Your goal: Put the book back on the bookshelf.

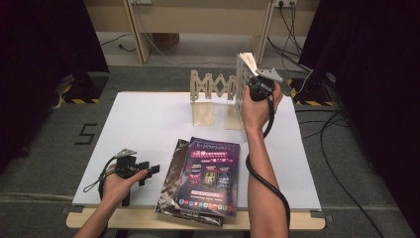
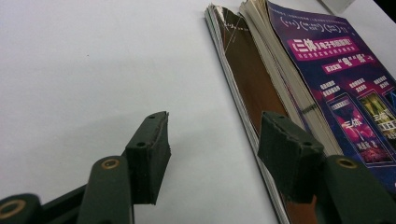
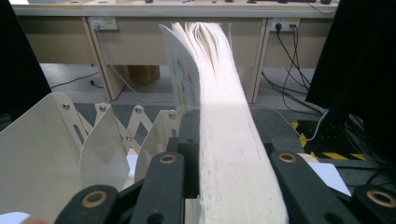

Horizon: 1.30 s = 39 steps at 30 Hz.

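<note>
The book point(image 1: 246, 67) stands upright at the far right of the bench point(image 1: 148, 124), its pages fanning at the top, clamped by the right hand-held gripper point(image 1: 258, 85) just beside the right end of the wooden rack point(image 1: 214, 94). In the right gripper view the book's page edge point(image 3: 233, 154) runs straight up between the jaws, which press on both sides, with the rack's dividers point(image 3: 100, 144) to the left. The step in hand seems to be slotting this book into the rack; next it likely needs lowering between two dividers, kept vertical, before letting go. The left hand-held gripper point(image 1: 143, 171) rests released on the near bench, jaws apart, just left of the stacked magazines point(image 1: 210, 171).
</note>
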{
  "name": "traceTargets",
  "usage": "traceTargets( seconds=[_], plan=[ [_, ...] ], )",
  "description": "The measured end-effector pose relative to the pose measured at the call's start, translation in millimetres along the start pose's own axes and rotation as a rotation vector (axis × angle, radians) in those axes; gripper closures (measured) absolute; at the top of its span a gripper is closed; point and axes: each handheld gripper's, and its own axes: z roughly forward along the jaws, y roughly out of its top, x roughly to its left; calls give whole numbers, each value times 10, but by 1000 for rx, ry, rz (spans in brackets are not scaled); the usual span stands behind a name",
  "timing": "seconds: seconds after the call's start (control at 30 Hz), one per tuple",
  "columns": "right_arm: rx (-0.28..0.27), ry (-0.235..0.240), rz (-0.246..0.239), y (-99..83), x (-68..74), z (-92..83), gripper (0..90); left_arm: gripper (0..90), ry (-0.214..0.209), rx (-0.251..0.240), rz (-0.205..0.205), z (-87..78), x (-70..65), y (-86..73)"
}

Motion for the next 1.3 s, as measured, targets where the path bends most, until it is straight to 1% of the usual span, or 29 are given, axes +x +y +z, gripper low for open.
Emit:
traceTargets(
  seconds=[0.1, 0.23, 0.4, 0.47, 0.53, 0.6, 0.73, 0.8, 0.9, 0.97, 1.07, 1.1, 1.17, 1.23, 1.3],
  plan=[
    [5, -2, -3, 0, -8, -1, 743, 421, 0, 3, 2, 2, -7, -2],
    [5, 2, -32, -28, -15, -12, 740, 421, -2, 4, 4, 6, -10, -6],
    [15, -7, -34, -38, -79, -35, 726, 421, -3, 4, 9, 6, -23, -11],
    [17, -4, -34, -43, -86, -42, 717, 421, -1, 6, 9, 7, -29, -9],
    [15, -2, -52, -53, -79, -40, 693, 421, -2, 6, 8, 10, -31, -10],
    [31, -3, -54, -63, -71, -33, 673, 421, -3, 5, 8, 11, -29, -12],
    [43, 5, -44, -73, -83, -32, 648, 420, -2, 7, 8, 13, -28, -15],
    [45, 6, -46, -74, -89, -46, 639, 420, -2, 6, 9, 15, -30, -15],
    [48, 14, -36, -64, -108, -77, 615, 420, -2, 8, 14, 12, -43, -11],
    [53, 15, -33, -57, -116, -105, 603, 420, -3, 7, 14, 13, -55, -11],
    [50, 28, -26, -54, -129, -158, 601, 420, -3, 12, 15, 27, -63, -21],
    [50, 35, -30, -54, -127, -202, 592, 420, -3, 14, 17, 30, -63, -24],
    [46, 35, -34, -55, -129, -224, 586, 420, -4, 15, 17, 39, -72, -32],
    [44, 46, -19, -64, -129, -269, 580, 420, -4, 16, 20, 42, -78, -32],
    [42, 53, -23, -81, -141, -302, 580, 420, -5, 16, 20, 47, -86, -30]
  ],
)
